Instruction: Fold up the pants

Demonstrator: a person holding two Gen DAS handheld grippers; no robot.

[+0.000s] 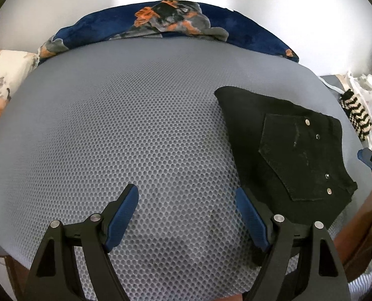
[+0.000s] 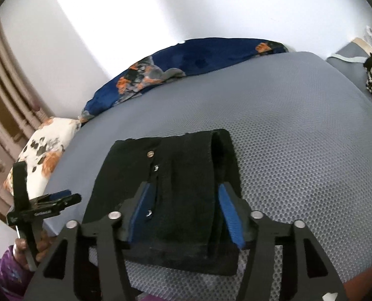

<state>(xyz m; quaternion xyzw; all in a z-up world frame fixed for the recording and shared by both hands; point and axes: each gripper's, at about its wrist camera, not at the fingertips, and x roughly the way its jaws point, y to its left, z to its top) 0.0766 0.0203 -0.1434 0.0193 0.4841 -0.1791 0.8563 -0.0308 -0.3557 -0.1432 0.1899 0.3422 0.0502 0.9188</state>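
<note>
On the grey mesh bed we see the black pants folded compact, pocket up. Our left claw stands released beside them; our right claw, jaws apart, straddles the bundle, probably to square it.

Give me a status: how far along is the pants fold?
Mostly done: the black pants lie as a compact stack on the grey mesh mat, back pocket up. In hand: nothing; the left gripper is open beside the stack, the right gripper open astride it. Left: perhaps a final tidy.
</note>
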